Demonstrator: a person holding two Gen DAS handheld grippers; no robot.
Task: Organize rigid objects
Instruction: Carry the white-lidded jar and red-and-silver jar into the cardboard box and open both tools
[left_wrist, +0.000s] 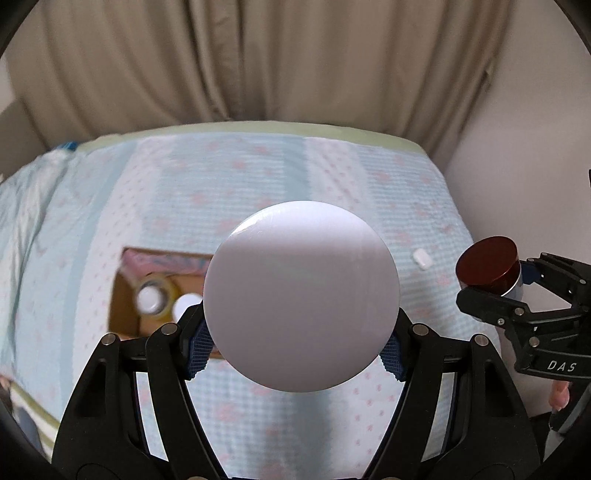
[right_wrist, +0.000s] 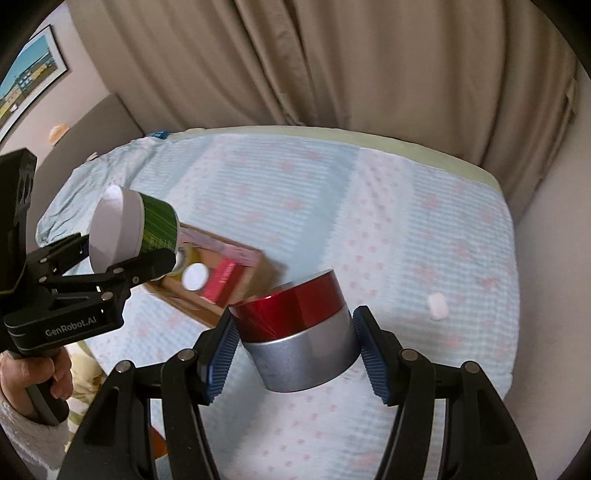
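Two grippers are each clamping a round container above the bed (right_wrist: 406, 221). The left gripper (left_wrist: 295, 345) is squeezing a green canister (right_wrist: 159, 225) with a white lid (left_wrist: 301, 295), hanging over the cardboard box (right_wrist: 255, 280) at about ten o'clock in the right wrist view. The right gripper (right_wrist: 295, 347) is pinching a red-and-silver tin (right_wrist: 299, 328). A small white object (right_wrist: 437, 306) is lying on the bedspread at three o'clock. Inside the box, a tape roll (left_wrist: 153, 297) and white cap (right_wrist: 194, 277) are sitting together.

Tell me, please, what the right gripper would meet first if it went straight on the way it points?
Probably the bedspread; the right gripper, holding the red tin, aims past the box, though depth is unclear.
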